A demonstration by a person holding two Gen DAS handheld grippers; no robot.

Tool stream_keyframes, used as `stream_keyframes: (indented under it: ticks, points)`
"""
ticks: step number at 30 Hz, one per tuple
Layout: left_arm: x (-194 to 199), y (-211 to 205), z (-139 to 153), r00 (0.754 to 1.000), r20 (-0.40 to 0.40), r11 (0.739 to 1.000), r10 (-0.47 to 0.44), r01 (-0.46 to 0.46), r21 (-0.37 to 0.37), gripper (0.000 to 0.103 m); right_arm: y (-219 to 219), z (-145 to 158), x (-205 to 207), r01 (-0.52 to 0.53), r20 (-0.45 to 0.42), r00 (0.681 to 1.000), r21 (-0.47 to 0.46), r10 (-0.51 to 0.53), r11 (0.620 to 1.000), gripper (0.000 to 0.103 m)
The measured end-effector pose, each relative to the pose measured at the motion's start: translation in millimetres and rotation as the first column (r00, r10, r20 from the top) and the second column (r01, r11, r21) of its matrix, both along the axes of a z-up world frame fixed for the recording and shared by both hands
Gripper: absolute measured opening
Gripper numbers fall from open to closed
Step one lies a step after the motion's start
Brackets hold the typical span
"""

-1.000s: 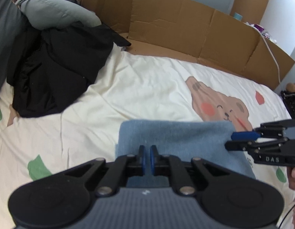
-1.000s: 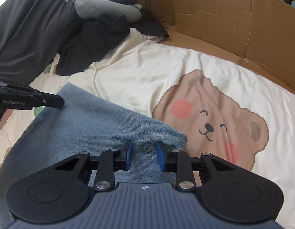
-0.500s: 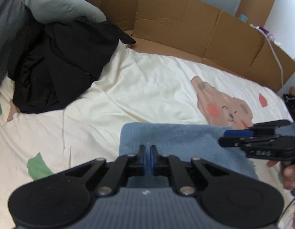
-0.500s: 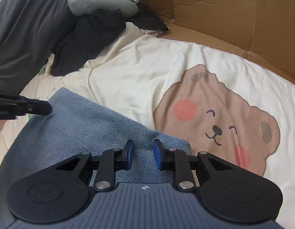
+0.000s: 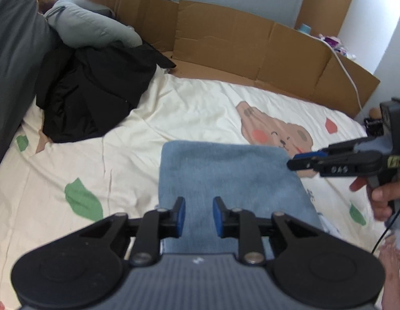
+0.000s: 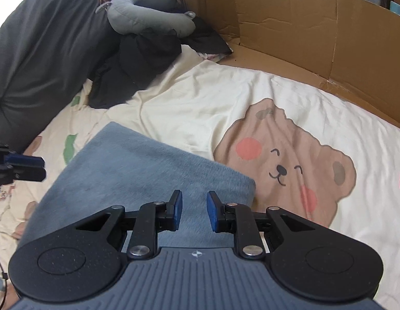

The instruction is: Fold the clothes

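Observation:
A folded blue denim garment point(image 5: 225, 173) point(image 6: 137, 170) lies flat on the cream bear-print sheet point(image 5: 174, 118). Above its near edge hovers my left gripper point(image 5: 199, 215), its jaws opening with a clear gap and nothing pinched between the blue pads. My right gripper point(image 6: 194, 213) stands open over the garment's right part, also with nothing between its pads. From the left wrist view the right gripper point(image 5: 303, 161) shows side-on at the garment's far right corner, held by a hand point(image 5: 383, 196). The left gripper's point(image 6: 29, 166) tips show at the left edge of the right wrist view.
A heap of black clothes point(image 5: 96, 90) and a grey pillow point(image 5: 91, 25) lie at the back left, by a person's dark trouser leg point(image 6: 39, 51). Brown cardboard walls point(image 5: 238, 41) line the far side of the bed. A white cable point(image 5: 347, 72) hangs over the cardboard.
My left gripper's jaws went from shut to apart, letting go of the denim, and it lifted away. The right gripper stayed open and rose slightly.

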State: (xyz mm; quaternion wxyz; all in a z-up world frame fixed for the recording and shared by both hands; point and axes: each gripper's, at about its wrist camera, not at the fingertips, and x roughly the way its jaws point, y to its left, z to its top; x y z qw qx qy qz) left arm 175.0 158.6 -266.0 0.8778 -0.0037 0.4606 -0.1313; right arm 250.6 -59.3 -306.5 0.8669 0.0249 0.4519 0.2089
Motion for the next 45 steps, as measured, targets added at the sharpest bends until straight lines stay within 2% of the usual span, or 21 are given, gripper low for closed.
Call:
stream_keyframes:
  ticks: [4,9,11,16,20,23,25,26,27,29,31,37,41,45]
  points:
    - [-13,3,-5,0.999,-0.033,1.000,-0.003,0.003,0.002,0.025,-11,0,-22,0.001,-0.079,0.997,0.045,0.003,0.999,0.027]
    - [-34,14,-15,0.995,-0.095,1.000,0.010,-0.008,0.027,0.026,-18,-3,-55,-0.044,-0.125,0.991,0.049,0.050,0.998,0.028]
    - [-42,22,-19,0.991,-0.128,0.999,0.035,-0.033,0.015,0.031,-21,-5,-66,-0.056,-0.143,0.988,0.056,0.064,0.997,0.028]
    - [-58,32,-31,0.980,-0.188,0.998,0.060,-0.062,-0.006,0.038,-20,-7,-85,-0.079,-0.178,0.980,0.077,0.091,0.994,0.028]
    - [-67,39,-43,0.965,-0.251,0.994,0.072,-0.090,-0.061,0.051,-15,-13,-96,-0.114,-0.203,0.971,0.082,0.129,0.990,0.028]
    - [-72,40,-54,0.948,-0.314,0.991,0.057,-0.093,-0.101,0.052,-12,-19,-103,-0.135,-0.222,0.963,0.085,0.151,0.987,0.027]
    - [-73,42,-59,0.943,-0.328,0.987,0.058,-0.105,-0.126,0.051,-9,-22,-106,-0.146,-0.225,0.961,0.083,0.162,0.986,0.026]
    - [-73,44,-61,0.940,-0.337,0.983,0.062,-0.115,-0.140,0.043,-9,-22,-107,-0.144,-0.228,0.961,0.084,0.159,0.986,0.026]
    - [-73,46,-63,0.936,-0.346,0.980,0.066,-0.125,-0.153,0.041,-9,-23,-107,-0.135,-0.233,0.960,0.090,0.153,0.987,0.026]
    - [-74,48,-64,0.935,-0.350,0.979,0.059,-0.123,-0.164,0.024,-9,-25,-109,-0.130,-0.241,0.959,0.094,0.149,0.987,0.026]
    - [-74,49,-61,0.939,-0.341,0.982,0.040,-0.100,-0.159,0.019,-8,-23,-111,-0.139,-0.242,0.958,0.090,0.157,0.986,0.026]
    - [-73,58,-51,0.940,-0.341,0.980,0.030,-0.094,-0.175,0.017,-1,-11,-111,-0.168,-0.197,0.963,0.093,0.183,0.981,0.027]
    - [-72,58,-49,0.941,-0.336,0.983,0.036,-0.093,-0.156,0.016,8,-25,-109,-0.198,-0.200,0.958,0.065,0.207,0.978,0.027]
    - [-69,56,-56,0.941,-0.338,0.988,0.033,-0.081,-0.130,0.015,11,-46,-108,-0.177,-0.205,0.960,0.080,0.190,0.981,0.030]
